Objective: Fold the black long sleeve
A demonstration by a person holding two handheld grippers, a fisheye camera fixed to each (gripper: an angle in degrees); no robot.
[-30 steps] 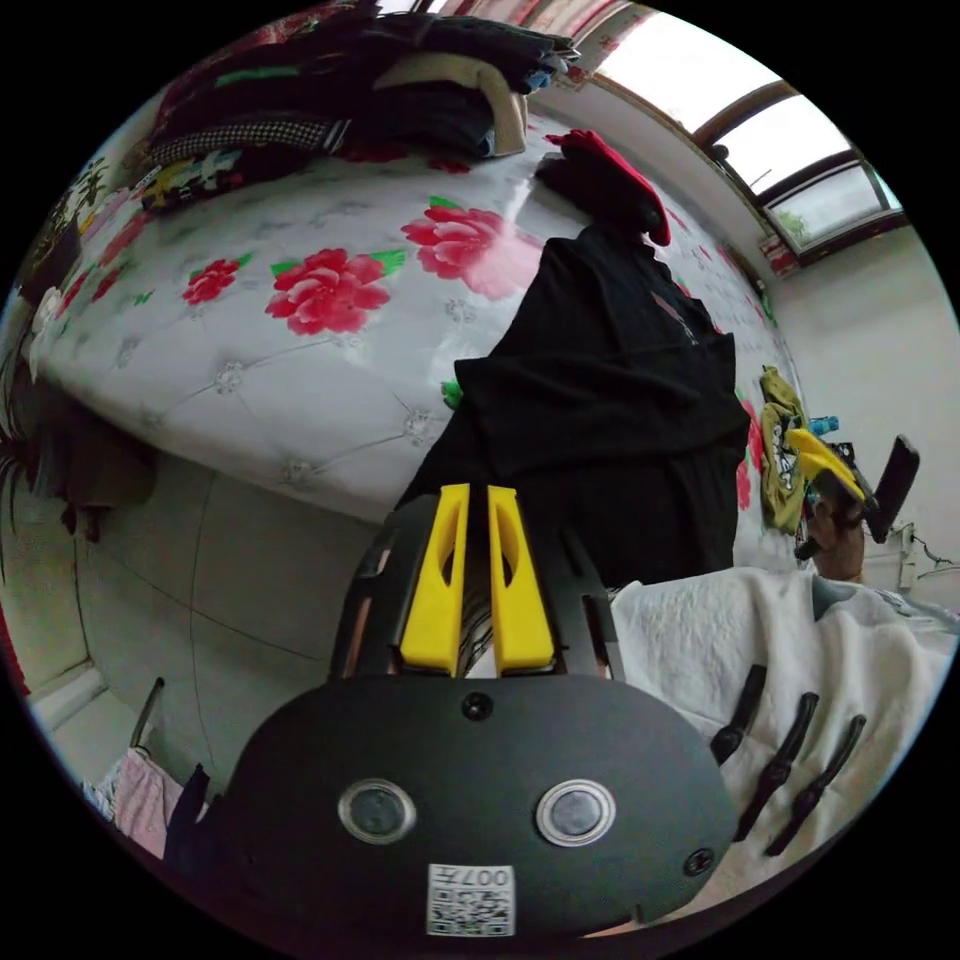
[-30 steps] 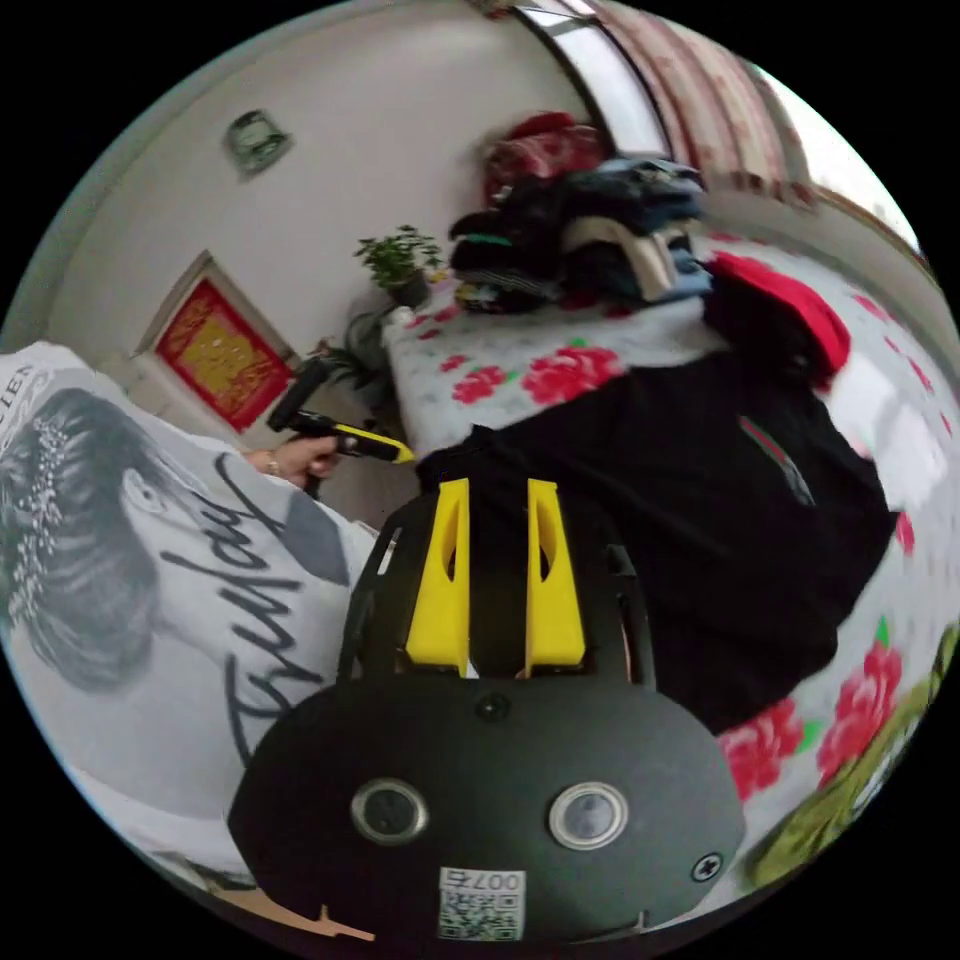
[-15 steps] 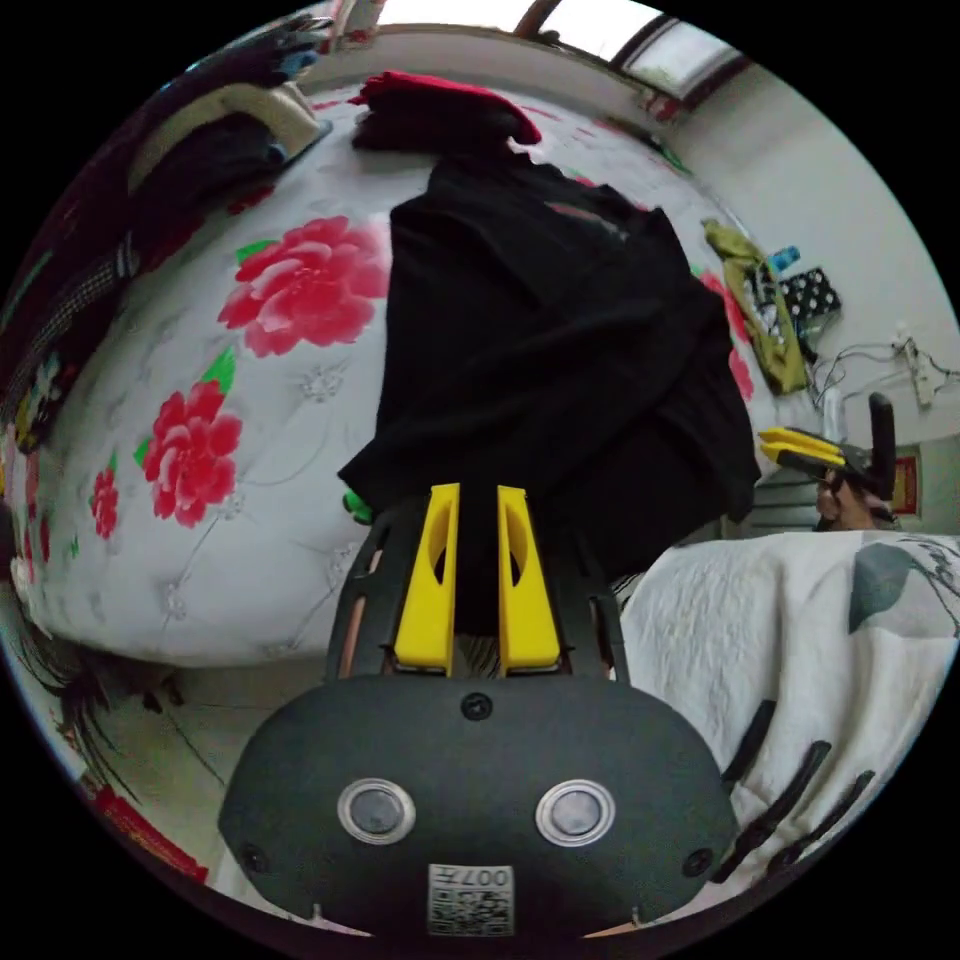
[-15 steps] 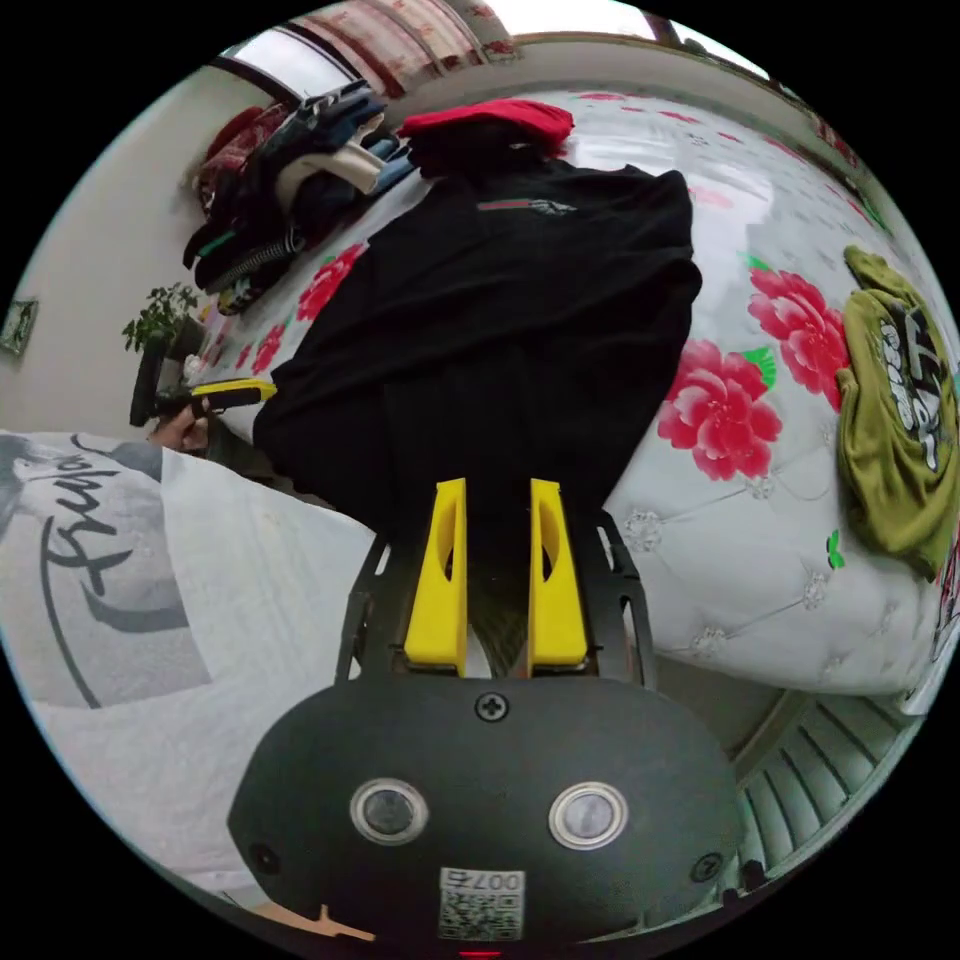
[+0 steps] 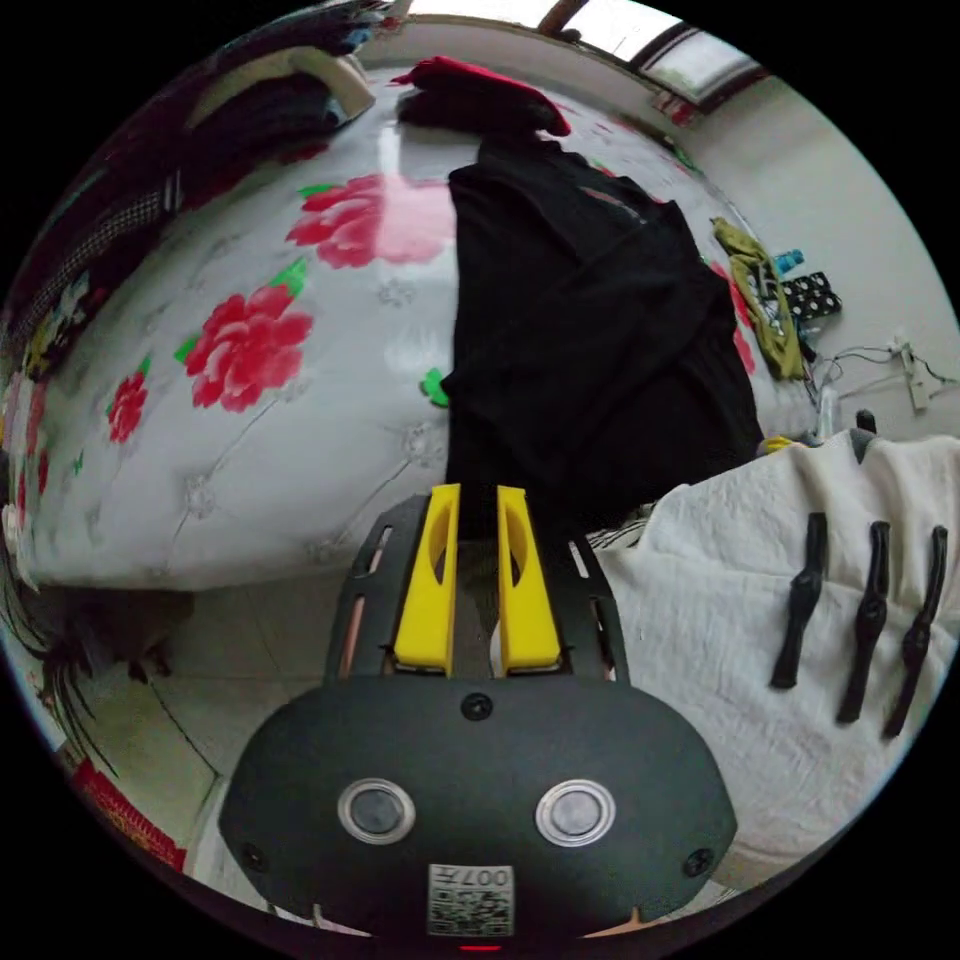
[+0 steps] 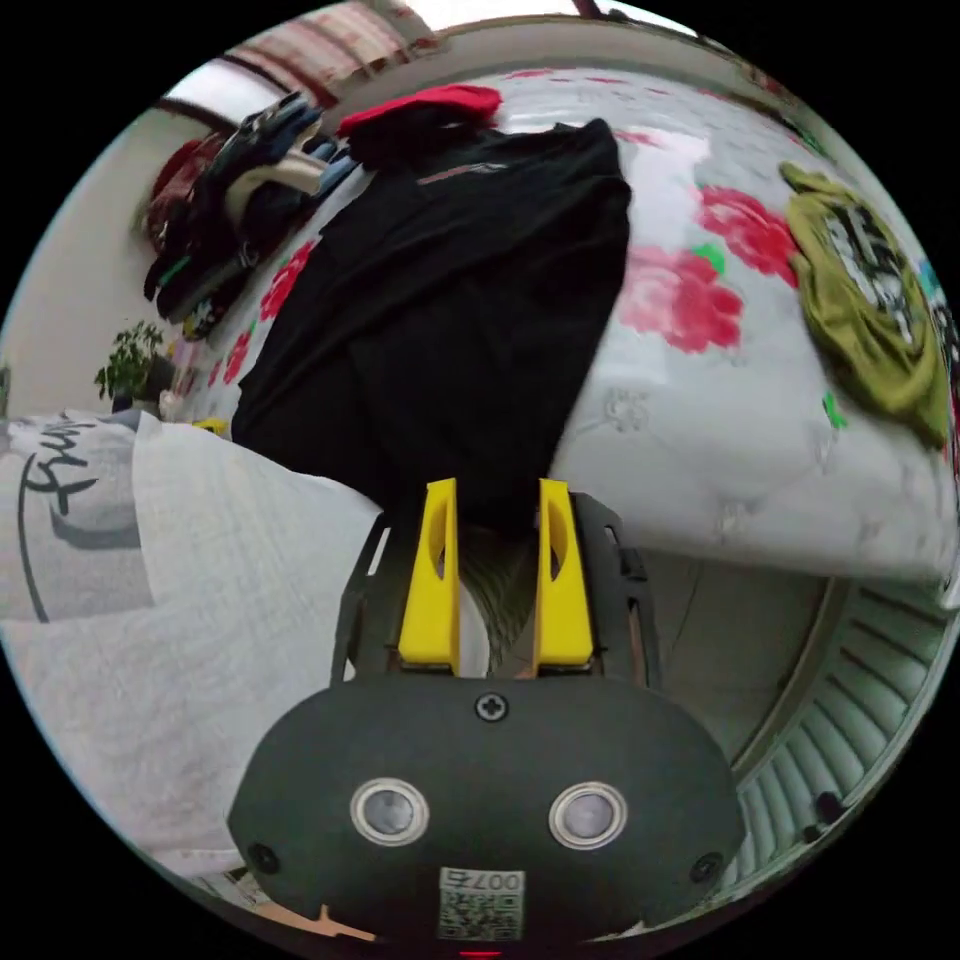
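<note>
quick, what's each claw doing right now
Left claw: open, at the hem of the black long sleeve, not clamping it.
Right claw: open, at the hem, not gripping.

The long-sleeved cloth garment (image 5: 590, 330) is plain black, with a thin red-and-grey stripe mark near its chest (image 6: 462, 173). It lies on a glossy white quilted bed cover (image 5: 300, 440) printed with big red-pink peonies and small green leaves. A bright red folded cloth (image 6: 420, 105) sits on a dark one beyond it. An olive-green T-shirt (image 6: 870, 290) carries a grey-and-white print. The left gripper (image 5: 478, 500) and the right gripper (image 6: 496, 495) both have yellow jaws on matte black housings. The person's white textured top (image 6: 150, 600) bears black brush lettering.
</note>
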